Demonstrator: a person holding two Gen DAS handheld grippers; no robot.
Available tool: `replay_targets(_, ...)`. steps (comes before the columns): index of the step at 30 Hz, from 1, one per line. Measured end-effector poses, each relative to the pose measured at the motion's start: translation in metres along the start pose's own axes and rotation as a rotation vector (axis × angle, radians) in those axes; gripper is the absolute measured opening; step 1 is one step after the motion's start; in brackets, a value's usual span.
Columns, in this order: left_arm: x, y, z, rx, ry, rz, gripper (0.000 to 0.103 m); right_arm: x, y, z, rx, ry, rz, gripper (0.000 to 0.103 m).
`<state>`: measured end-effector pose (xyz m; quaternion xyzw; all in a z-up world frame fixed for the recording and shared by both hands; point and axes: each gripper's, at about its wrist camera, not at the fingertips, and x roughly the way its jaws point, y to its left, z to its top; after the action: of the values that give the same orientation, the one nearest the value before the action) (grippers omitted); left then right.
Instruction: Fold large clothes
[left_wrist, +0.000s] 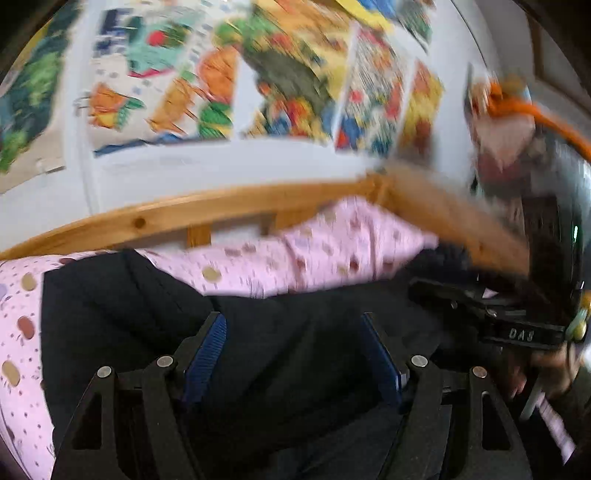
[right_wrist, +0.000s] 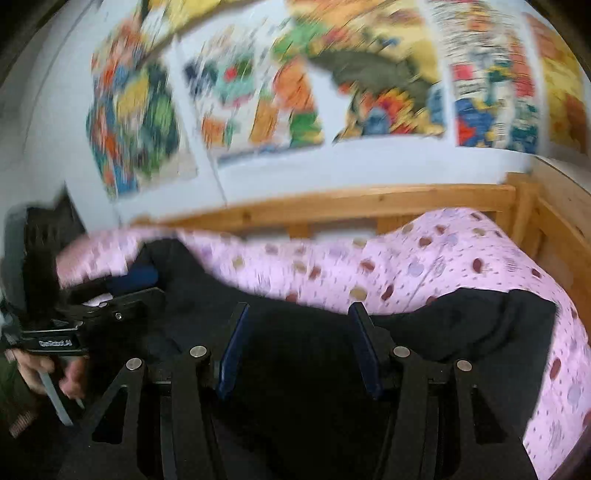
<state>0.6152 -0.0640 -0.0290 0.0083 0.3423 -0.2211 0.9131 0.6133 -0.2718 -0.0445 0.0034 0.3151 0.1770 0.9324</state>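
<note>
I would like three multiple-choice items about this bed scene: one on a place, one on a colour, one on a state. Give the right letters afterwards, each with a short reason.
1. Where does the black garment lie?
A. on the pink dotted bedding
B. on a wooden floor
C. on a hanger on the wall

2. What colour are the pads on the fingers of the left gripper?
A. red
B. blue
C. white

3. How do the jaws of the right gripper stand?
A. shut tight on a poster
B. shut on the bed rail
C. apart, nothing pinched between the pads

Answers:
1 A: the pink dotted bedding shows behind and beside the garment.
2 B: both pads are dark blue.
3 C: a clear gap separates the pads, with the garment seen beyond it.
</note>
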Motion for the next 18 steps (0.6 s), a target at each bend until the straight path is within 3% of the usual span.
replay_targets(4, 0.019, -0.008, -0.028, 0.175, 0.119, 0.041, 0.072, 0.015, 0.018, -0.035, -0.173, 0.093, -0.049, 0.049)
replay_targets(7, 0.023, -0.012, -0.041, 0.261, 0.159, 0.069, 0.074, 0.019, 0.021, -0.049, -0.206, 0.119, -0.051, 0.049)
replay_targets(18, 0.061, -0.015, -0.052, 0.287, 0.202, 0.179, 0.075, 0.045, 0.006, -0.059, -0.160, 0.126, -0.059, 0.049)
